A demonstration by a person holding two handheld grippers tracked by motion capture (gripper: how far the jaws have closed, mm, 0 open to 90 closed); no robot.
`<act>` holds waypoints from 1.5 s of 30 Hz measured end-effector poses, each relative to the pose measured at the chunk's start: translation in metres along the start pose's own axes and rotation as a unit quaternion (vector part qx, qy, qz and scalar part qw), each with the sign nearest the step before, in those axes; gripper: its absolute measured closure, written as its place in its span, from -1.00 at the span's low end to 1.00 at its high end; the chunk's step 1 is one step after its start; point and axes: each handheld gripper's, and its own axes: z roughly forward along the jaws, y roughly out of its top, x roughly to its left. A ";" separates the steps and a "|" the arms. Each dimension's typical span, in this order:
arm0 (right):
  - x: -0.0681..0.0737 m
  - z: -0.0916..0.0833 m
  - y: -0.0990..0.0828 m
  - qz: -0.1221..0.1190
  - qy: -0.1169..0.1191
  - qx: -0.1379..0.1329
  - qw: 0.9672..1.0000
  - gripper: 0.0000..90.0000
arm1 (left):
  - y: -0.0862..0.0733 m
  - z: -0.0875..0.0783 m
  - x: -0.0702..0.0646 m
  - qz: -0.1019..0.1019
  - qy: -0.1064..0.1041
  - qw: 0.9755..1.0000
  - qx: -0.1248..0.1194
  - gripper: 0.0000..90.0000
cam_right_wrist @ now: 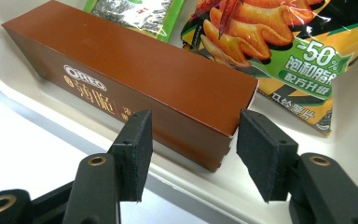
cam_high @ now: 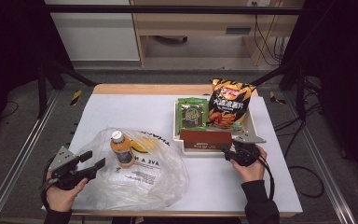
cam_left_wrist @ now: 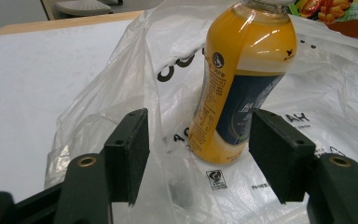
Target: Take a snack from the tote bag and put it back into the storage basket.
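Observation:
An orange juice bottle [cam_high: 121, 150] [cam_left_wrist: 242, 84] stands upright on a clear plastic bag [cam_high: 154, 179] [cam_left_wrist: 121, 84] at the table's front left. My left gripper [cam_high: 94, 158] [cam_left_wrist: 198, 149] is open just left of the bottle, with bag film lying between its jaws. A brown Oreo box [cam_high: 205, 139] [cam_right_wrist: 135, 70] lies along the front of a white tray [cam_high: 177, 130] [cam_right_wrist: 51, 116]. My right gripper [cam_high: 231, 147] [cam_right_wrist: 191, 149] is open at the box's right end, its pads on either side of that end and not pressing on it.
In the tray behind the box lie a green seaweed pack [cam_high: 192, 113] [cam_right_wrist: 135, 9] and a black and yellow chip bag [cam_high: 228, 105] [cam_right_wrist: 279, 42]. The white table [cam_high: 121, 112] is bare at its back left. Metal frame rails run along both sides.

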 end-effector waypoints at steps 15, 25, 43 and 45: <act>0.003 -0.014 0.003 0.019 0.014 -0.031 0.999 0.00 | 0.008 -0.004 -0.006 0.003 -0.006 1.000 -0.021 -0.20; 0.015 -0.027 0.005 0.014 0.039 -0.051 0.998 -0.04 | 0.019 -0.004 -0.018 0.010 -0.008 0.999 -0.046 -0.28; 0.025 -0.061 -0.005 0.015 0.075 -0.092 0.993 -0.21 | 0.043 0.033 -0.048 0.027 0.010 0.999 -0.038 -0.45; 0.025 -0.064 -0.007 0.016 0.075 -0.095 0.993 -0.21 | 0.044 0.039 -0.048 0.024 0.016 0.999 -0.035 -0.45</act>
